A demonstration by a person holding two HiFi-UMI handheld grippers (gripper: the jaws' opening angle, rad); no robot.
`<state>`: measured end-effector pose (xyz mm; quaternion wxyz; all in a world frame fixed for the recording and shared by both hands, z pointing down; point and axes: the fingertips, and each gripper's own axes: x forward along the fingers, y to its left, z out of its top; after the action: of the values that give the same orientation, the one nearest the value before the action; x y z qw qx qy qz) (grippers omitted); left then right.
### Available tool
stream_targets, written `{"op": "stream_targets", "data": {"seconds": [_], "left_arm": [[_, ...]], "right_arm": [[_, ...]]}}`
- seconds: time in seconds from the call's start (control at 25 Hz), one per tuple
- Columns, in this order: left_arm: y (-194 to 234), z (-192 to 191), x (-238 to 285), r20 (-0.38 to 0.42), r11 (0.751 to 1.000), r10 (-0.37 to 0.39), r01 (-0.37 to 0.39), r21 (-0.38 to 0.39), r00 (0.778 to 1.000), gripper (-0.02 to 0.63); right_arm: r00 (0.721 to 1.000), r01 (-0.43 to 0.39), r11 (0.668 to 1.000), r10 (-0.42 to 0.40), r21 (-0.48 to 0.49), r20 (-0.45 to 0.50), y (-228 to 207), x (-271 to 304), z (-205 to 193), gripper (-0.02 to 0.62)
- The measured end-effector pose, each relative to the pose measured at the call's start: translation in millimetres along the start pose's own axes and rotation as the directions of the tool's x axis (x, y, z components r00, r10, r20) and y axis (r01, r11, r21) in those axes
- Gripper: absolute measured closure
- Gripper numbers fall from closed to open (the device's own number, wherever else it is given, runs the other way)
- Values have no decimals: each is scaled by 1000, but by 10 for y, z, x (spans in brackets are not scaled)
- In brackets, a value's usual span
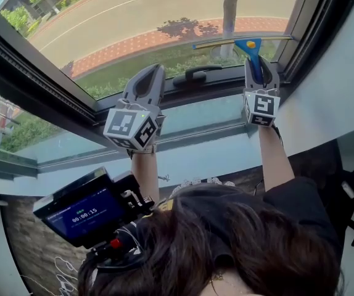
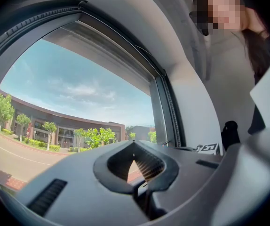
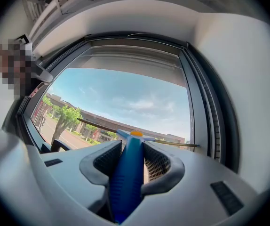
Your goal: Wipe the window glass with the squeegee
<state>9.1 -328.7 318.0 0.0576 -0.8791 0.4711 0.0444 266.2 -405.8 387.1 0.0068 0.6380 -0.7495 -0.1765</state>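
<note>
The right tongs (image 1: 261,73) are clamping the blue handle of the squeegee (image 1: 249,44). Its head is sticking out at their 12 o'clock, and the blade is lying across the window glass (image 1: 152,11) by the frame's right side. The left tongs (image 1: 145,90) are sitting closed and empty at the squeegee's 8 o'clock, near the window handle (image 1: 195,76).

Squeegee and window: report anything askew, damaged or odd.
Nothing stands out. The squeegee sits straight in the shut right hand-held gripper, its blade at the window glass; no crack or smear shows. The left hand-held gripper is shut and empty.
</note>
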Motion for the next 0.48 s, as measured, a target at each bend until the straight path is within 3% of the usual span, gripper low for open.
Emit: {"op": "stream_targets", "data": {"seconds": [0.48], "left_arm": [[6, -46, -24, -12, 1000, 2, -2, -2, 1000, 604]], "right_arm": [[999, -9, 1000, 9, 13, -45, 99, -62, -230, 456]]}}
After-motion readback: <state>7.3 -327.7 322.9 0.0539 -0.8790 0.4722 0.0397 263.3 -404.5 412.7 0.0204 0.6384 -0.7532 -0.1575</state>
